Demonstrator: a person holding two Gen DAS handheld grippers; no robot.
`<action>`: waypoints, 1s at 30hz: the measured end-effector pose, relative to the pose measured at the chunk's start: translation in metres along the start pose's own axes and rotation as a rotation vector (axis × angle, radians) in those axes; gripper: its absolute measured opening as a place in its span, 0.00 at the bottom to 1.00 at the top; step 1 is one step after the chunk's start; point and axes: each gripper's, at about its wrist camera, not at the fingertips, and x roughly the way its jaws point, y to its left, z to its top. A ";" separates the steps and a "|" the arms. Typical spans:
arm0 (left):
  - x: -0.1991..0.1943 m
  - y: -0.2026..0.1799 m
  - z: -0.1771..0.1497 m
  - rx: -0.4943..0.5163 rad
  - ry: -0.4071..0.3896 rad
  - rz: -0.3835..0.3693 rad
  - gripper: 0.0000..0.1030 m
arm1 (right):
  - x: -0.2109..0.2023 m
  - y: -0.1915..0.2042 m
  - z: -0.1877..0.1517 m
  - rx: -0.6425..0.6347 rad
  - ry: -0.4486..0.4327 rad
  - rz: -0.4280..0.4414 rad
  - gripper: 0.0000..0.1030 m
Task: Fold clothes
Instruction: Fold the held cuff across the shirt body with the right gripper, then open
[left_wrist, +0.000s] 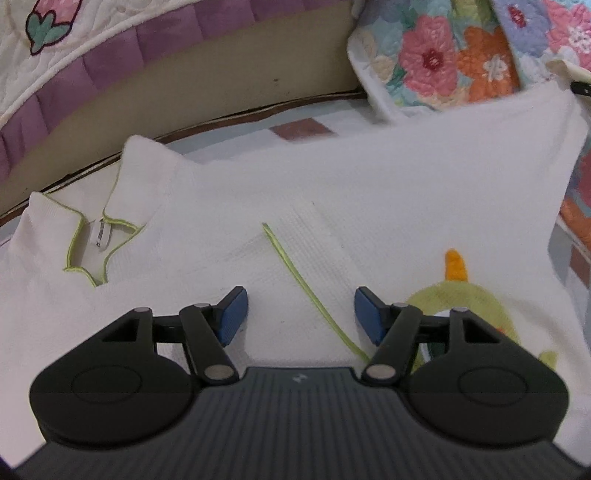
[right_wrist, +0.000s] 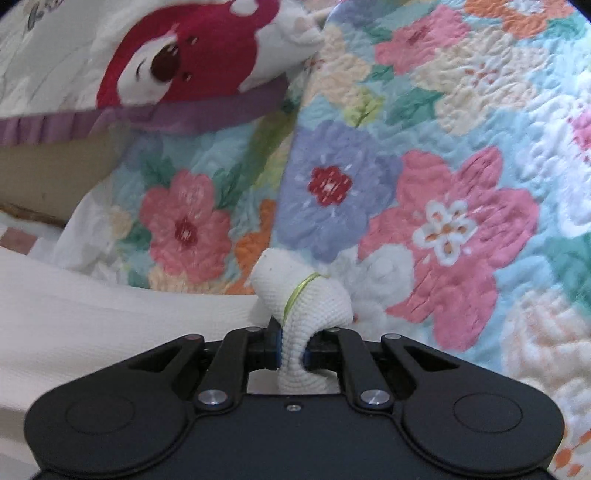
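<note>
**Observer:** Bedspread first: the floral quilt (right_wrist: 424, 177) fills the right half of the right wrist view, and a cushion with a red bear face (right_wrist: 177, 62) sits upper left. The task's thing, the white knit top (left_wrist: 388, 177), lies spread flat across the middle of the left wrist view, with its collar (left_wrist: 107, 221) and size tag at left centre and a green and orange patch (left_wrist: 458, 295) at lower right.

**Operator's aide:** Which step are you on?

**Observer:** By my reading, a fold is under way. Your right gripper (right_wrist: 291, 347) has its jaws pressed together on a bunched piece of the white knit top, lime piping (right_wrist: 301, 291) running over the bunch, low in the centre of the frame. Which edge that is, I cannot tell.

**Aide:** And the left?

**Observer:** Your left gripper (left_wrist: 299, 314) stands spread, nothing between the blue pads (left_wrist: 232, 317). It tilts down over the cloth at lower centre, a lime trim line (left_wrist: 295, 273) running between the jaws. Whether the pads touch the fabric is not clear.

**Aide:** What does the next move call for?

**Observer:** Likely carry the pinched piece across the body while you pin or pinch the cloth with the left. Keep the right grip firm; knit slips.
</note>
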 end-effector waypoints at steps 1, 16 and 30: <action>0.002 0.000 0.000 -0.005 0.011 0.007 0.62 | 0.002 0.001 -0.001 -0.001 0.010 0.004 0.10; -0.079 0.032 -0.028 -0.130 -0.039 -0.049 0.61 | -0.030 0.077 0.001 0.324 0.031 0.470 0.11; -0.151 0.127 -0.120 -0.484 -0.065 0.074 0.64 | -0.168 0.301 0.035 0.230 -0.117 1.061 0.20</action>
